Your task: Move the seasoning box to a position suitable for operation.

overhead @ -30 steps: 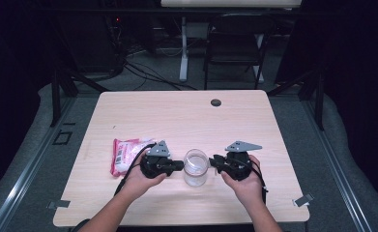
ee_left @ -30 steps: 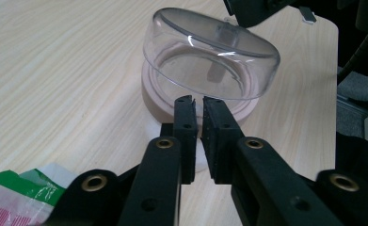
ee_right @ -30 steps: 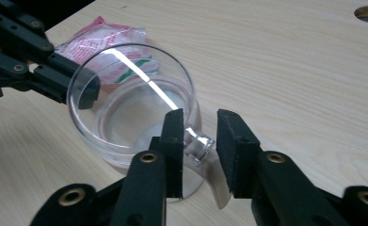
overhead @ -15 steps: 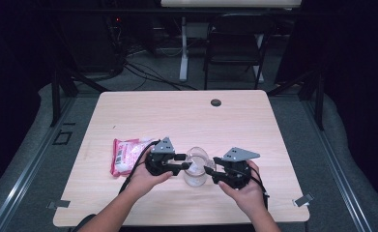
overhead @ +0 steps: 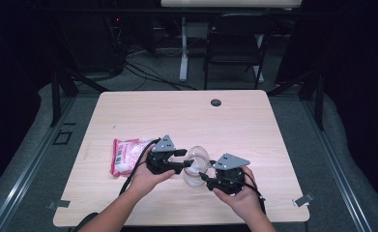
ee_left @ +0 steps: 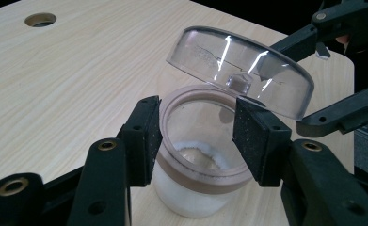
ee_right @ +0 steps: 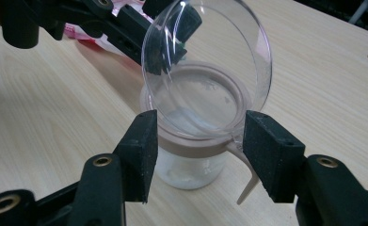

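The pale wooden table carries everything here, with a small round dark grommet set into its far side. Toward the person's left, a pink packet lies flat on the wood, just beside the left hand.

Near the front middle of the table stands a small clear jar with a tan collar around its mouth and something white at the bottom. Its clear domed lid is swung up and tilted, hanging over the far part of the rim — the jar is open. In the right gripper view the lid stands nearly on edge above the collar, and a thin tan tab hangs down from the collar on the near side.

The left gripper comes at the jar from the person's left. Its jaws have just been opening; in the left gripper view they stand on either side of the collar, close against it, though whether the pads press on it I cannot tell.

The right gripper meets the jar from the person's right. Its jaws have also just been opening — in the right gripper view they are spread wide, flanking the jar with a visible gap on each side, released and gripping nothing
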Action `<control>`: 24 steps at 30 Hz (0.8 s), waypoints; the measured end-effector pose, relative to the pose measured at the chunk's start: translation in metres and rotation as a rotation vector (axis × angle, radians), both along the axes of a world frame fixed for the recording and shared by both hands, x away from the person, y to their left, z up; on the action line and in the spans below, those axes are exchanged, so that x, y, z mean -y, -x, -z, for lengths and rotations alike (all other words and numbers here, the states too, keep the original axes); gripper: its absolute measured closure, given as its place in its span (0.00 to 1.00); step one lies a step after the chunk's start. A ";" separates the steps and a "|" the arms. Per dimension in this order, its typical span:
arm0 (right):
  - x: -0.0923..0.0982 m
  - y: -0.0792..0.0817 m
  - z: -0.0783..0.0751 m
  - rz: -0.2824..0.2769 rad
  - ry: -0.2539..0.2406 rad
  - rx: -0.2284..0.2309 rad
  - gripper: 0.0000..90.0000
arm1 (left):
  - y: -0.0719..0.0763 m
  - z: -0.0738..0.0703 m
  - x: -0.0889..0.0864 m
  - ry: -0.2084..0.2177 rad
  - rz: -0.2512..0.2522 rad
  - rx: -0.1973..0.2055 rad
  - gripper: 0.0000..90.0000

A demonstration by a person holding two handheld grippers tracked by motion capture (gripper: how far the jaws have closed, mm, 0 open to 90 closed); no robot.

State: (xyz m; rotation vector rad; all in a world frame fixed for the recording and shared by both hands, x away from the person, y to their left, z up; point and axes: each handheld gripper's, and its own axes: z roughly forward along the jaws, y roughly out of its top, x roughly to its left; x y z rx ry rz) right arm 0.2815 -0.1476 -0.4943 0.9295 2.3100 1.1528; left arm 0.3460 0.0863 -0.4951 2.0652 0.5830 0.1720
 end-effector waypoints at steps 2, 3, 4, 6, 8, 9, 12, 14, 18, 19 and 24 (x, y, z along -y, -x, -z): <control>-0.001 0.000 0.001 0.008 0.007 0.001 0.51 | 0.000 0.000 0.000 -0.002 0.002 -0.003 0.57; -0.001 0.000 0.001 0.010 0.004 0.002 0.52 | 0.000 0.000 0.000 -0.003 0.003 -0.004 0.57; 0.000 -0.001 0.001 0.014 -0.001 0.004 0.52 | 0.000 0.001 0.000 -0.002 0.004 -0.004 0.57; 0.000 -0.001 0.001 0.014 -0.004 -0.004 0.54 | 0.000 0.001 0.000 0.001 0.006 -0.006 0.57; 0.000 0.000 0.001 0.013 -0.001 0.002 0.55 | -0.001 0.001 0.000 -0.004 0.004 -0.005 0.57; 0.000 0.000 0.001 0.013 -0.002 0.004 0.55 | -0.001 0.002 0.000 -0.008 0.003 -0.005 0.57; 0.001 0.000 0.000 0.012 -0.004 0.001 0.55 | -0.002 0.004 -0.001 -0.013 -0.007 -0.008 0.57; 0.002 0.000 0.000 0.009 -0.008 -0.001 0.56 | -0.003 0.006 -0.001 -0.019 -0.019 -0.013 0.56; 0.002 0.000 -0.001 0.011 -0.012 -0.001 0.56 | -0.005 0.010 0.000 -0.033 -0.033 -0.010 0.56; 0.003 0.000 -0.001 0.010 -0.014 -0.002 0.56 | -0.006 0.012 0.000 -0.040 -0.035 -0.009 0.56; 0.004 0.000 -0.001 0.011 -0.021 0.000 0.56 | -0.007 0.016 0.002 -0.054 -0.031 -0.034 0.58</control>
